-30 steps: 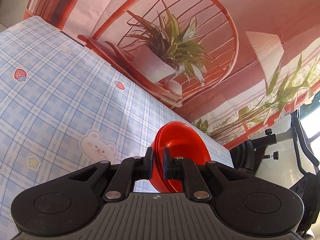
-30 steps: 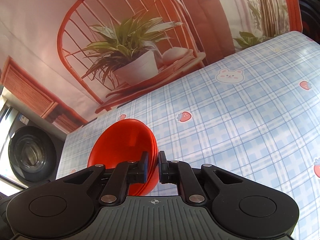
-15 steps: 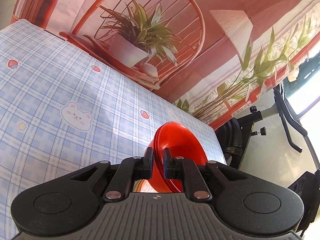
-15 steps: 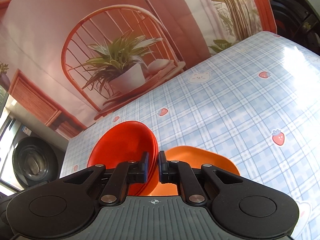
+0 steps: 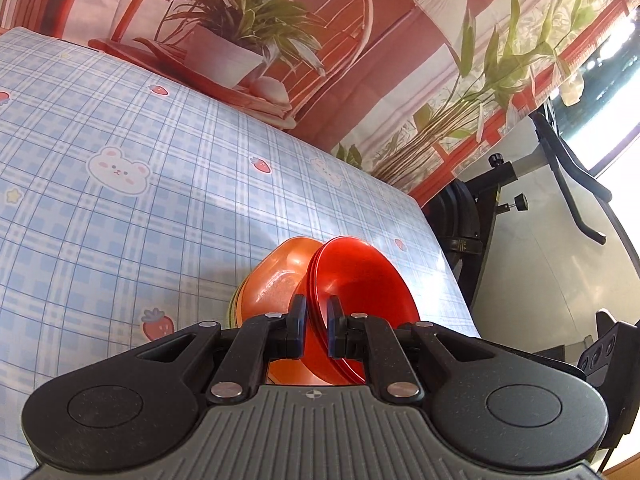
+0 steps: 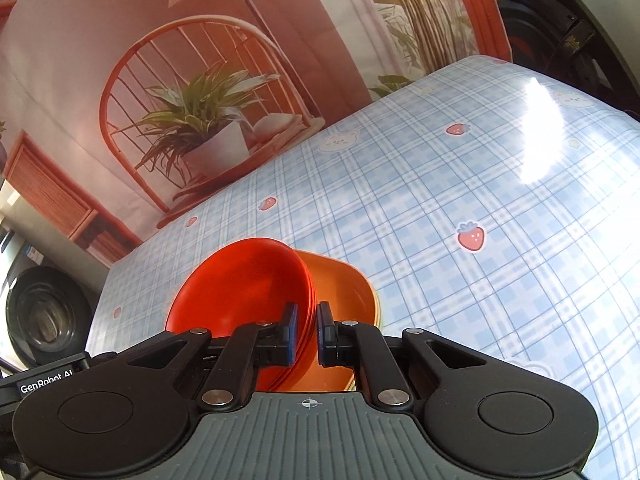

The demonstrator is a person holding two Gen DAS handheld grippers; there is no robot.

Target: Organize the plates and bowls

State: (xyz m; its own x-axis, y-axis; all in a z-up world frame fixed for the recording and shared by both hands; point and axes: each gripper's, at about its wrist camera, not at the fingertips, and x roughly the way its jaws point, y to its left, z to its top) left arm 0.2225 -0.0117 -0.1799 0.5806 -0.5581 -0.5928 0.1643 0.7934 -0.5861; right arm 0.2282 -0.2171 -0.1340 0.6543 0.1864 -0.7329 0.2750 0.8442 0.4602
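Note:
My left gripper (image 5: pixel 317 322) is shut on the rim of a red plate stack (image 5: pixel 360 280) and holds it tilted on edge. My right gripper (image 6: pixel 307 330) is shut on the opposite rim of the same red plates (image 6: pixel 240 284). Just under them sits an orange bowl (image 5: pixel 276 276) on top of a stack whose greenish rim shows at its left. The orange bowl also shows in the right wrist view (image 6: pixel 344 292). The red plates' lower edge is hidden behind the grippers.
The table has a blue plaid cloth (image 5: pixel 120 200) with bears and strawberries. A printed backdrop with a plant and chair (image 5: pixel 240 40) hangs behind it. Black exercise equipment (image 5: pixel 500 200) stands past the table's right end. A washing machine (image 6: pixel 44 316) stands at the left.
Both grippers have come down with the red plates toward the table. The orange bowl stack has come into view and now lies right beside the plates.

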